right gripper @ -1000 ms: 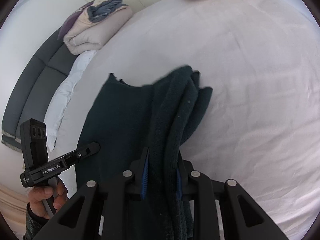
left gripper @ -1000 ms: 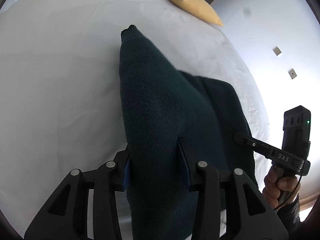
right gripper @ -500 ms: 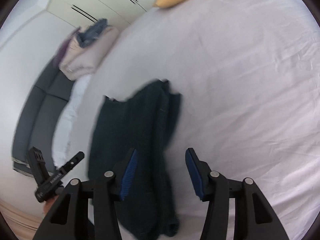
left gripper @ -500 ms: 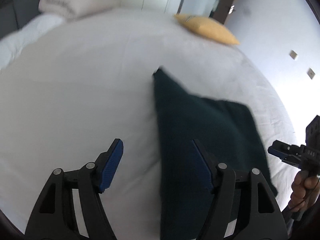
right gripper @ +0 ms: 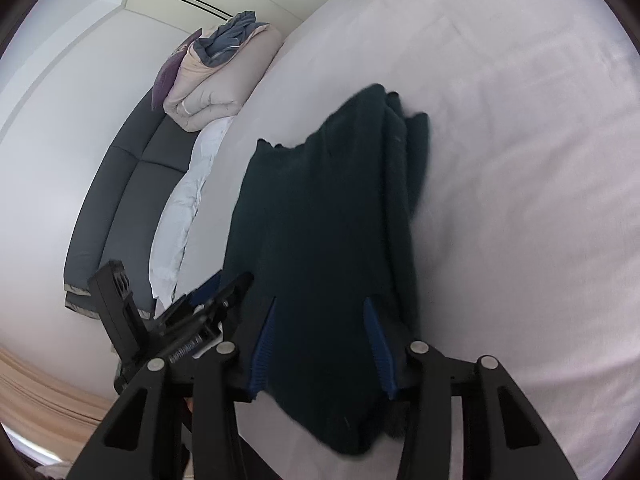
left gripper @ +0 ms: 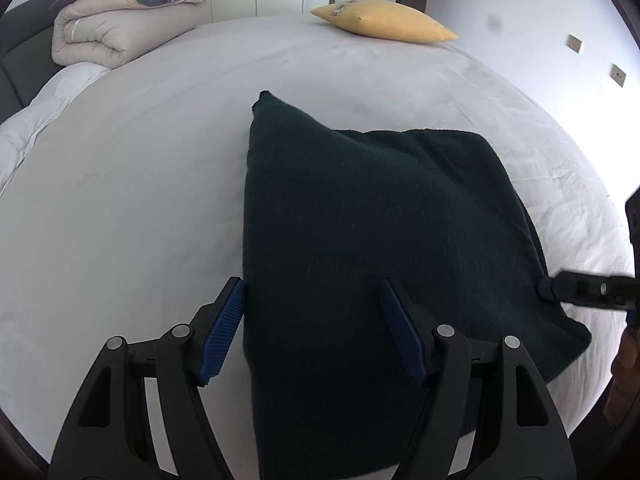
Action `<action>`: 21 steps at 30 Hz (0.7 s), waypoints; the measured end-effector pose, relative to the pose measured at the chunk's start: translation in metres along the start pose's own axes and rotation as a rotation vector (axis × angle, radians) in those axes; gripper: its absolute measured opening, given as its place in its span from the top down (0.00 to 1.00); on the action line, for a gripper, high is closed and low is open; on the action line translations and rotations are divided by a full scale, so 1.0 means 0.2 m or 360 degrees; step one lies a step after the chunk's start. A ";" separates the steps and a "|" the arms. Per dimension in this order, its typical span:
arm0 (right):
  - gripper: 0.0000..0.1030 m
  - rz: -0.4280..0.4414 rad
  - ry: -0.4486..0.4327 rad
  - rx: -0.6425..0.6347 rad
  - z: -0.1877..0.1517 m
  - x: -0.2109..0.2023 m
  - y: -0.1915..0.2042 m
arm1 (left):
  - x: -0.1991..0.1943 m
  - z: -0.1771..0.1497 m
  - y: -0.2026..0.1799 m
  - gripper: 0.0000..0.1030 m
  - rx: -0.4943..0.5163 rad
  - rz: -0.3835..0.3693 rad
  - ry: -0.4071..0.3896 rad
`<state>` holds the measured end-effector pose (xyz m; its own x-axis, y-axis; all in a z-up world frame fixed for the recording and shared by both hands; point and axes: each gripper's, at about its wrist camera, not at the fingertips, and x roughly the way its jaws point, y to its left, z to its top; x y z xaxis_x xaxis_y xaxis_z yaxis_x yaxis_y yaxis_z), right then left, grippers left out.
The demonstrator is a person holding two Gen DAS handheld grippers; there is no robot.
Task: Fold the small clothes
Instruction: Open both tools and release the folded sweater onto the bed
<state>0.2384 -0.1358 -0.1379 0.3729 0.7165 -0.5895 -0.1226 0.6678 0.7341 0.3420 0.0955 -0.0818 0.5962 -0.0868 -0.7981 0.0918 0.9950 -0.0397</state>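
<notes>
A dark green knitted garment (left gripper: 360, 208) lies folded on the white bed sheet (left gripper: 140, 168). My left gripper (left gripper: 311, 286) is open just above the garment's near left part, its left pad at the fold's left edge, and grips nothing. The right wrist view shows the same garment (right gripper: 328, 200) with its thick folded edge on the right. My right gripper (right gripper: 320, 302) hovers over the near end. Its jaws are closing, the cloth is below and between them, and the pads do not press on it. The right gripper's fingertip (left gripper: 544, 289) touches the garment's right edge.
A yellow pillow (left gripper: 384, 20) lies at the bed's far side. A rolled beige duvet (left gripper: 116, 28) sits at the far left, by a dark padded headboard (right gripper: 116, 200) and white bedding (left gripper: 28, 120). A hand (left gripper: 624, 364) holds the right gripper at the bed's edge.
Both grippers have let go of the garment and opened. Both have drawn back from it. The lifted fold has dropped, and the garment now lies flat on the bed.
</notes>
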 end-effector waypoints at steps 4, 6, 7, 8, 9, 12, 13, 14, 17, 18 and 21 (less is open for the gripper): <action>0.53 -0.0018 -0.0020 -0.0054 -0.12 -0.07 0.00 | -0.08 -0.12 0.10 0.34 -0.0002 0.0046 -0.0032; 0.51 -0.0071 -0.0039 -0.0090 -0.17 -0.12 0.01 | -0.17 -0.25 0.21 0.34 -0.0006 0.0068 -0.0056; 0.48 -0.0112 -0.0042 -0.0095 -0.20 -0.14 0.01 | -0.18 -0.27 0.22 0.34 -0.0007 0.0071 -0.0070; 0.47 -0.0149 -0.0043 -0.0095 -0.23 -0.17 0.00 | -0.22 -0.30 0.22 0.34 -0.0010 0.0074 -0.0086; 0.47 -0.0190 -0.0054 -0.0096 -0.25 -0.19 0.00 | -0.26 -0.32 0.22 0.34 -0.0014 0.0078 -0.0112; 0.47 -0.0204 -0.0138 -0.0087 -0.31 -0.29 0.01 | -0.41 -0.39 0.19 0.34 0.0000 0.0109 -0.0234; 0.47 -0.0210 -0.0171 -0.0085 -0.32 -0.33 0.01 | -0.47 -0.39 0.19 0.29 0.0007 0.0134 -0.0291; 0.47 -0.0232 -0.0224 -0.0096 -0.32 -0.36 0.04 | -0.53 -0.40 0.18 0.20 0.0009 0.0158 -0.0341; 0.47 -0.0300 -0.0370 -0.0191 -0.34 -0.47 0.14 | -0.74 -0.40 0.14 0.03 0.0029 0.0263 -0.0576; 0.43 -0.0317 -0.0421 -0.0228 -0.34 -0.50 0.19 | -0.82 -0.41 0.13 0.02 0.0037 0.0284 -0.0666; 0.29 -0.0368 -0.0599 -0.0341 -0.37 -0.61 0.33 | -1.04 -0.43 0.08 0.00 0.0040 0.0389 -0.0935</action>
<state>0.1171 -0.1637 -0.0424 0.7145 0.4484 -0.5371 -0.1691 0.8555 0.4894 0.1504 0.1333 0.0316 0.9398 0.1226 -0.3191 -0.0878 0.9887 0.1213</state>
